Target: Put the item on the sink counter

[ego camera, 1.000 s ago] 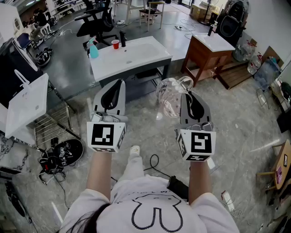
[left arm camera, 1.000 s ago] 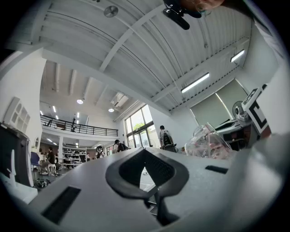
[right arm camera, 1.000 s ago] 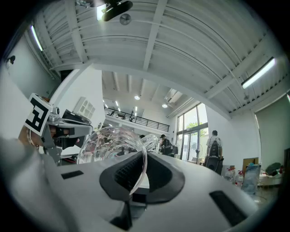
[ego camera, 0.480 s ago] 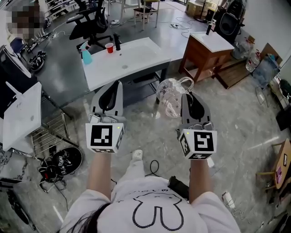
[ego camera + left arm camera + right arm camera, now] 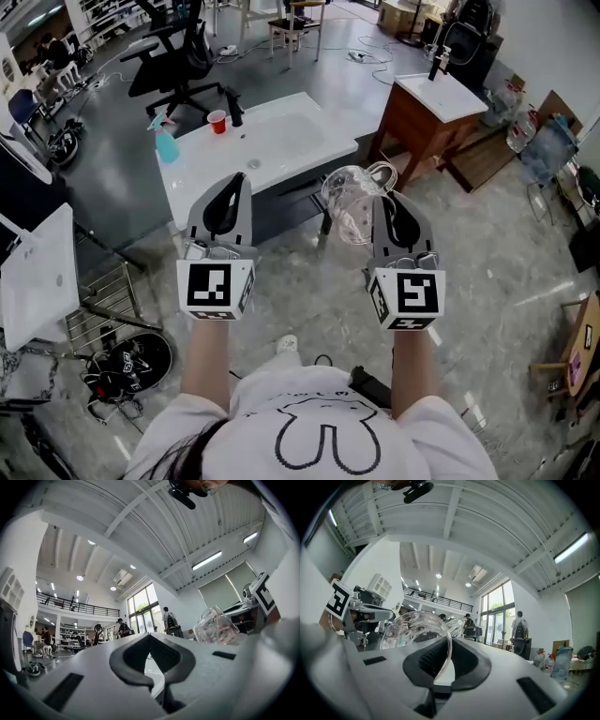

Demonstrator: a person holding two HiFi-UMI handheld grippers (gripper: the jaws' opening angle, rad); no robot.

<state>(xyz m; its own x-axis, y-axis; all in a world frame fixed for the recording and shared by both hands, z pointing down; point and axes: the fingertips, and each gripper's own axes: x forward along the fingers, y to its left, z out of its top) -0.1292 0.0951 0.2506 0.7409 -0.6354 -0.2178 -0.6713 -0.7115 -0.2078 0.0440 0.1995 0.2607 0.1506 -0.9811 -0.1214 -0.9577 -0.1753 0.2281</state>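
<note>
A clear glass pitcher hangs in the air in front of me, tipped on its side. My right gripper is shut on its rim. In the right gripper view the glass wall passes between the dark pads. My left gripper is level with it on the left, shut and holding nothing; its own view shows the pitcher off to the right. The white sink counter stands on the floor ahead, just beyond both grippers.
On the counter's far left stand a blue spray bottle, a red cup and a black tap. A wooden vanity is at the right, an office chair behind, a white table and cables at the left.
The head view has shifted: the sink counter has slid a little left and lower in the frame. Both grippers keep the same pose, and the pitcher stays in the right one.
</note>
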